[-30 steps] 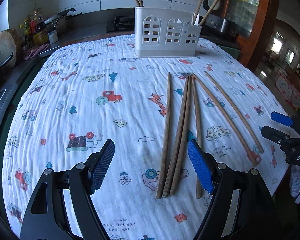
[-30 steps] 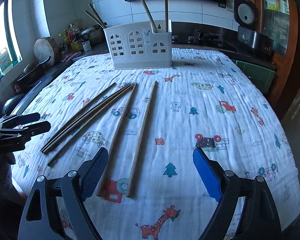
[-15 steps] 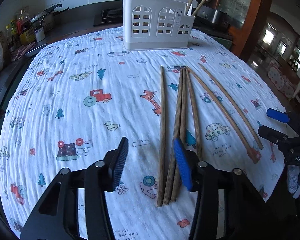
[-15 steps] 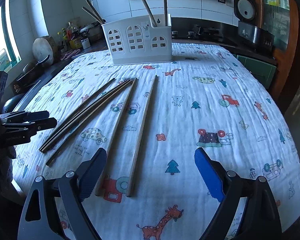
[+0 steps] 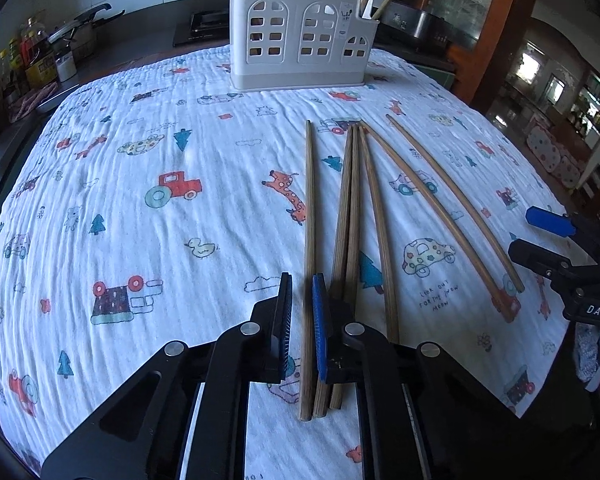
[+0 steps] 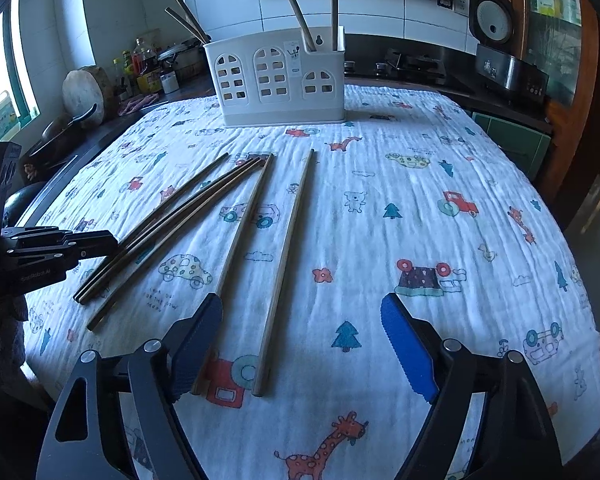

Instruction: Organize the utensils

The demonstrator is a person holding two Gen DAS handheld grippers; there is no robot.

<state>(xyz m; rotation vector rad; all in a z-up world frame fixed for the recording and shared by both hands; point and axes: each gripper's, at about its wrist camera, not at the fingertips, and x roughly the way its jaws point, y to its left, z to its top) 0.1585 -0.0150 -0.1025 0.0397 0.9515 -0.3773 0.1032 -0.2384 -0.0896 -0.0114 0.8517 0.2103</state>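
My left gripper has just closed, pinching one chopstick near its end on the tablecloth. Right gripper is spread wide over another chopstick, closing slightly. The white holder stands farther back.

We see a crinkled white cotton cloth with printed cartoon motifs, matt and finely rippled. On it, in front of a smooth white plastic caddy with arched cut-outs, lie long brown wooden chopsticks, dull and grainy. The black plastic left gripper carries ribbed blue pads and shiny metal rivets.
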